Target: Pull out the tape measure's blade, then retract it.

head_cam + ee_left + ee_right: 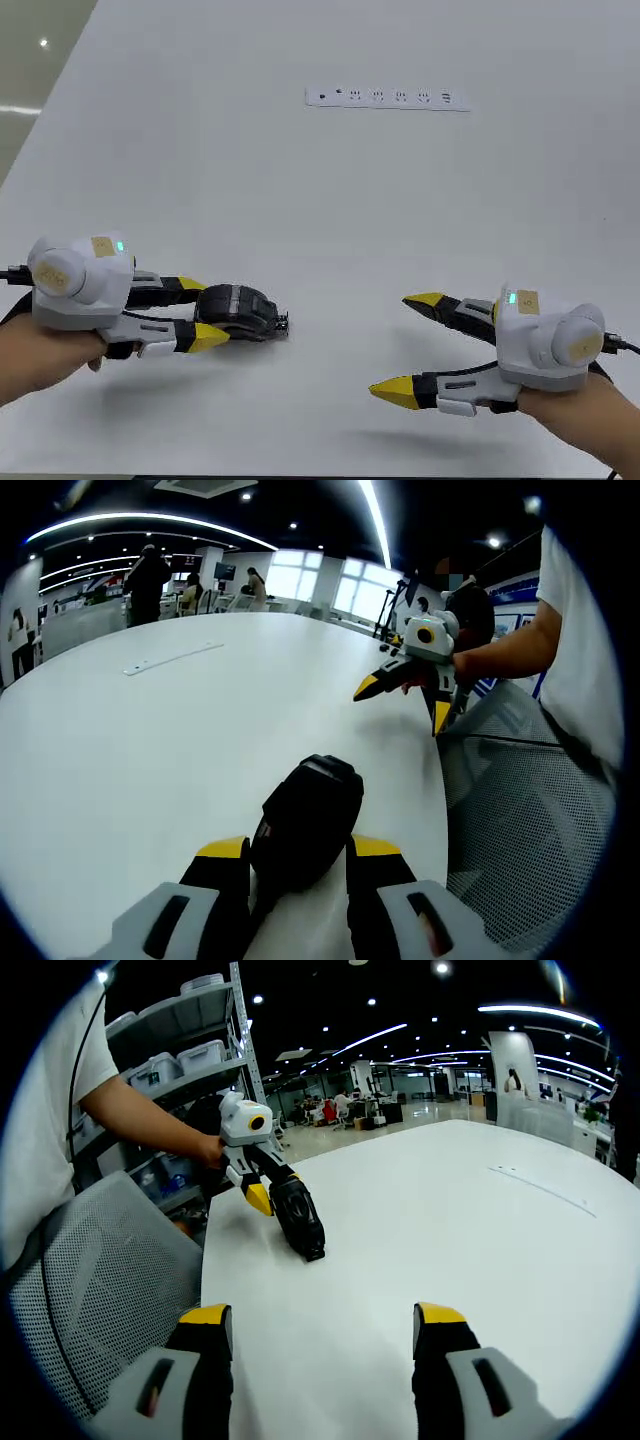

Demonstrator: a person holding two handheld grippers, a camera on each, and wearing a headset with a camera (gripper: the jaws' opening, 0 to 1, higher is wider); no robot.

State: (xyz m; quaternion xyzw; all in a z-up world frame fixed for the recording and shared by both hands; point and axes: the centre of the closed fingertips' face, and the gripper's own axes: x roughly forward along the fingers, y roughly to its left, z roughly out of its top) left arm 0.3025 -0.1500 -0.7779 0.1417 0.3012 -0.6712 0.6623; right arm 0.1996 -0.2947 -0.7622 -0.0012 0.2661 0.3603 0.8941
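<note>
Head view, left gripper: your left gripper [198, 311] is closed around the black tape measure [240, 311], with one yellow tip on each side of the case
Head view, tape measure: it rests on the white table [300, 200] and sticks out past the left gripper's tips; the blade's end [284, 323] is on the side facing your other hand
Head view, right gripper: your right gripper [408, 345] is spread wide and holds nothing; it is well apart from the tape measure, with bare table between them
Head view, far off: a power strip [385, 97] lies far beyond both grippers, out of the way
Left gripper view, grip: the case sits in the gap between the two jaws, and both seem pressed on its sides
Left gripper view, other hand: the right gripper is ahead and to the right, near the table's edge
Right gripper view, jaws: wide apart, nothing between them
Right gripper view, target: the tape measure lies ahead and a little left, with the blade's end pointing toward this gripper
Step now: the blade looks not yet pulled out, so I think you reach for its end next
How to do it well: hold the case firmly, bring the right gripper's tips to each side of the small end, pinch it, then pull straight away from the case
Watch out: the end is tiny and low on the table, so go slow or you may pinch air
</note>
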